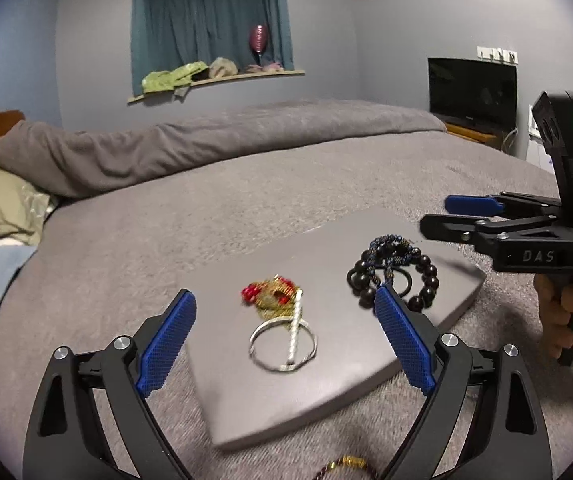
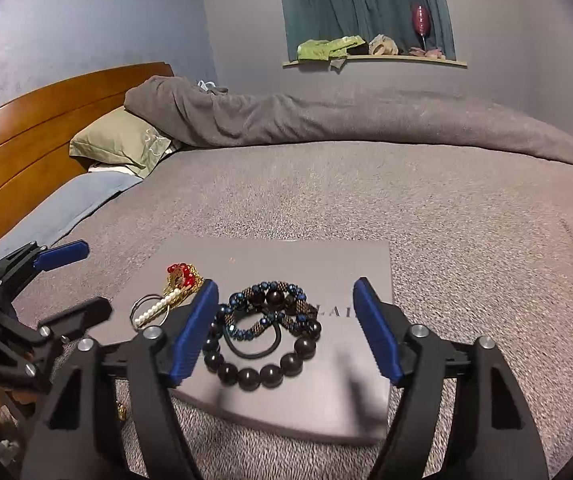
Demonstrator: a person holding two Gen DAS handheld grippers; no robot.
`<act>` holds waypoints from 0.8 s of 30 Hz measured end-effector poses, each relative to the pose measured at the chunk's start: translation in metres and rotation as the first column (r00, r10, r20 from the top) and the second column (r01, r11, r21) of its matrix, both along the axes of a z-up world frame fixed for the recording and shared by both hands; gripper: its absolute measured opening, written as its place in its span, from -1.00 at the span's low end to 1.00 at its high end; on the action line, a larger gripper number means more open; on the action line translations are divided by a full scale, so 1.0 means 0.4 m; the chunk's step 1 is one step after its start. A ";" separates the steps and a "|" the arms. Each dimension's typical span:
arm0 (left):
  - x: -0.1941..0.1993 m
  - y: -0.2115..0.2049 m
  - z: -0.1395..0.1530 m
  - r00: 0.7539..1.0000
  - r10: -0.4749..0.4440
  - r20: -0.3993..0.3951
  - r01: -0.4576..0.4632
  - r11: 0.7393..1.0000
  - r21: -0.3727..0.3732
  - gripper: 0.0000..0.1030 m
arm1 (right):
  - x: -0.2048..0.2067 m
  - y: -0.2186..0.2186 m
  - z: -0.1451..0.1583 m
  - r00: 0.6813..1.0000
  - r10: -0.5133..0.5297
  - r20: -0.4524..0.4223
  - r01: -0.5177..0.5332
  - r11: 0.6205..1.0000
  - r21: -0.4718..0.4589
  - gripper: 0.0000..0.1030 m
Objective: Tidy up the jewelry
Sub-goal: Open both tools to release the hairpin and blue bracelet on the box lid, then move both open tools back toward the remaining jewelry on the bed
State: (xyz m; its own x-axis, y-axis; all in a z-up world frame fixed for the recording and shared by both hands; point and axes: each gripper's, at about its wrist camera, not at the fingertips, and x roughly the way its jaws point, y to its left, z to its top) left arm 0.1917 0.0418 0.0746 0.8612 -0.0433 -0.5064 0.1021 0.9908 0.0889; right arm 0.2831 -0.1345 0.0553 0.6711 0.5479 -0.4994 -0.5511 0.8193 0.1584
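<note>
Grey board [image 1: 326, 392] lies on the bed [image 1: 206, 216], centre of both views. Two heaps on it. Left heap: red-and-gold piece [image 1: 272, 294], silver ring [image 1: 282, 346], pearl strand [image 2: 158, 307]. Right heap: dark bead bracelet [image 2: 262, 364], blue beaded bracelet [image 2: 270, 304], black hair tie [image 2: 252, 342], all tangled together.

Left gripper [image 1: 286, 338] empty, jaws wide apart, facing the silver ring. Right gripper [image 2: 286, 330] likewise spread, nothing held, framing the bead heap.

One gold item [image 1: 344, 465] lies off the board at bottom edge. Sorting looks barely begun; separating remains.
</note>
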 end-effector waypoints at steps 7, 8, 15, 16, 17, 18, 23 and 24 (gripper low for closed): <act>-0.082 0.036 0.005 1.000 0.020 0.002 -0.020 1.000 -0.022 0.77 | -0.066 -0.016 0.018 0.999 0.013 0.037 -0.013 1.000 -0.009 0.51; -0.091 0.037 0.006 1.000 0.021 0.002 -0.021 0.999 -0.024 0.77 | -0.074 -0.017 0.020 0.999 0.016 0.040 -0.016 1.000 -0.005 0.52; -0.140 0.052 -0.016 0.999 0.024 -0.021 -0.025 0.999 -0.046 0.77 | -0.120 -0.029 0.019 0.998 0.042 0.043 -0.043 0.999 0.005 0.54; -0.149 0.058 -0.021 0.999 0.026 -0.026 -0.027 0.998 -0.049 0.77 | -0.125 -0.031 0.017 0.998 0.042 0.041 -0.043 0.999 0.007 0.54; -0.154 0.064 -0.024 0.999 0.027 -0.030 -0.029 0.998 -0.057 0.77 | -0.130 -0.033 0.015 0.998 0.042 0.035 -0.043 0.999 0.010 0.54; -0.157 0.070 -0.028 0.999 0.029 -0.034 -0.032 0.997 -0.067 0.77 | -0.139 -0.037 0.011 0.999 0.046 0.028 -0.047 0.999 0.016 0.54; -0.164 0.098 -0.046 0.997 0.042 -0.064 -0.051 0.989 -0.136 0.77 | -0.184 -0.046 0.001 0.997 0.076 0.029 -0.076 0.997 0.003 0.54; -0.165 0.096 -0.050 0.997 0.039 -0.069 -0.048 0.990 -0.134 0.77 | -0.189 -0.046 -0.001 0.997 0.077 0.027 -0.077 0.997 -0.002 0.54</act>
